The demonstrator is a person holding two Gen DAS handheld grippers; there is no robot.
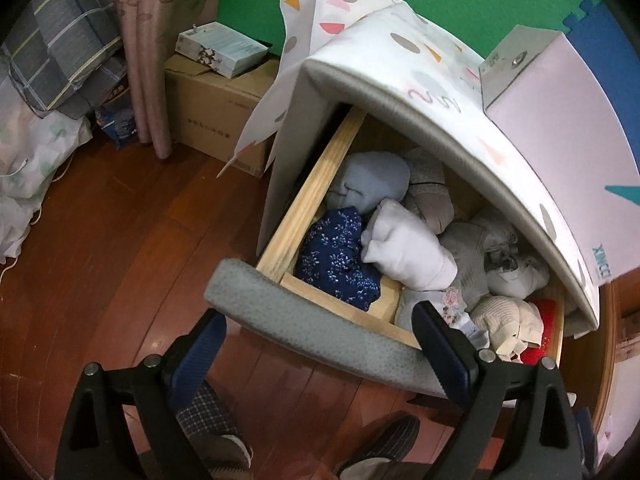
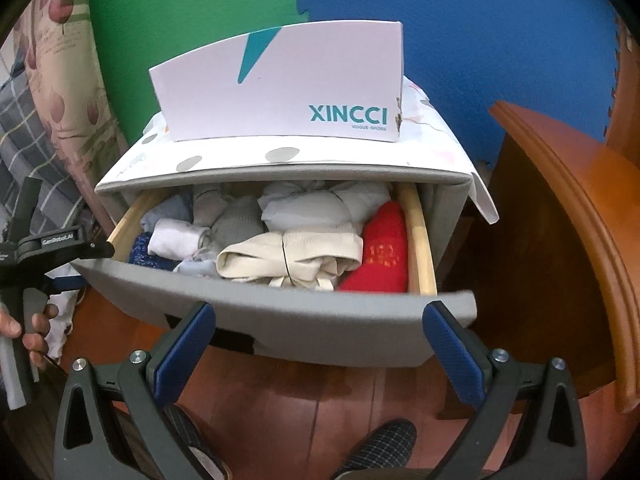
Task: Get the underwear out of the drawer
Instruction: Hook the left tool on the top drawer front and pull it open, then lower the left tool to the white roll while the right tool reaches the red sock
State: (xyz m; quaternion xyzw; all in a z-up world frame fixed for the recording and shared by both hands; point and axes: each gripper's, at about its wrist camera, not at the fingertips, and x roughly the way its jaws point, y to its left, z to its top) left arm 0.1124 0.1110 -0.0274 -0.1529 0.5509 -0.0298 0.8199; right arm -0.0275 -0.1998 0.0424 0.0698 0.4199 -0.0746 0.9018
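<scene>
right gripper [image 2: 318, 344] spread wide, empty, near drawer front [image 2: 280, 320] — left gripper [image 1: 320, 340] likewise. rolled underwear [image 2: 290, 260] packed tight inside; risk: snagging neighbouring bundles — dragging several out.

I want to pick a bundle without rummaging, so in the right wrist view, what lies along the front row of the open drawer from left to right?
Navy floral bundle → white roll → cream ribbed bundle → red bundle.
</scene>
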